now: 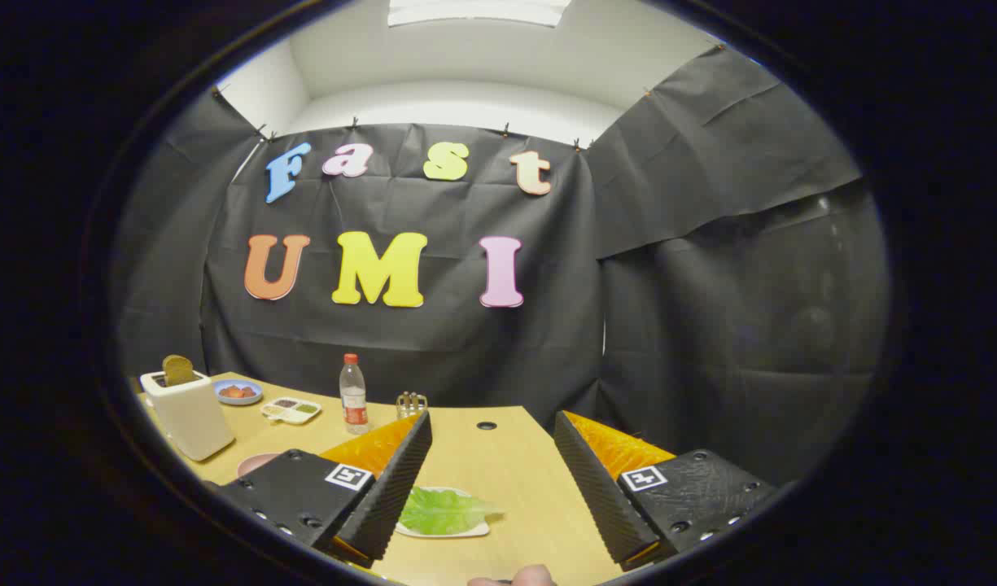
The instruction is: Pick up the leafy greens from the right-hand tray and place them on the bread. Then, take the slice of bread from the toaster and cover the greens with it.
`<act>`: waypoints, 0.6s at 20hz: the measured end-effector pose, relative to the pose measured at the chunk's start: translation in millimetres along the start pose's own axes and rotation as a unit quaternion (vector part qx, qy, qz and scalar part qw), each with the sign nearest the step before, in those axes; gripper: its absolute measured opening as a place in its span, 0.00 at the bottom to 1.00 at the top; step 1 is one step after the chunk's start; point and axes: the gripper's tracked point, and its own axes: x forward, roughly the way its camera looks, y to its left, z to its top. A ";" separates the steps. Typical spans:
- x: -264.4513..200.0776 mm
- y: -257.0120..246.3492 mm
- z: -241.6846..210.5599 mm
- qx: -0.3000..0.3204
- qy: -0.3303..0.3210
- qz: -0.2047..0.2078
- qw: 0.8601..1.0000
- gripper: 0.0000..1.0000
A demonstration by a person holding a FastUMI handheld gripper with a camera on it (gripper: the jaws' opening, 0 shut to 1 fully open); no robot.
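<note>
1. Hovering over the wooden table, the gripper is spread wide, nothing between its fingers, neither finger touching anything.
2. Leafy greens: a flat, bright green lettuce leaf with a pale centre rib and crinkled edges, lying across a small white tray. The leaf covers most of the tray; the leaf tip reaches the tray's right rim.
3. Tray and greens sit on the table between the fingers, closer to the left finger, whose inner edge hides the tray's left end. The greens are below the fingers, not gripped.
4. Right finger stands well apart from the tray, bare tabletop under it.
5. A fingertip of the person's hand shows just behind the gripper at the table's near edge.
6. Beyond the left finger: the rim of a pink plate, mostly hidden; cannot tell what is on it.
7. Further left, a cream toaster stands upright with a browned slice of bread sticking out of its slot.
8. Behind the toaster: a blue dish holding reddish pieces, then a white divided tray with dark and green fillings.
9. Ahead of the left finger: a clear bottle with a red cap and red label, upright; a small metal rack just beside it.
10. A dark round hole sits in the tabletop near the far edge.
</note>
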 end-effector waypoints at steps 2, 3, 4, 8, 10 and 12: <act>-0.5 -3.4 -3.0 -0.001 0.004 -0.005 1.000 0.95; -1.6 -2.8 -3.7 -0.001 0.005 -0.004 1.000 0.95; -2.6 -0.8 -4.5 -0.003 0.006 -0.003 1.000 0.95; -5.7 -0.7 -1.4 -0.006 0.006 -0.005 1.000 0.95; -4.5 0.6 -2.1 -0.011 0.009 -0.007 1.000 0.95; -6.8 1.6 -1.6 -0.012 0.010 -0.009 1.000 0.95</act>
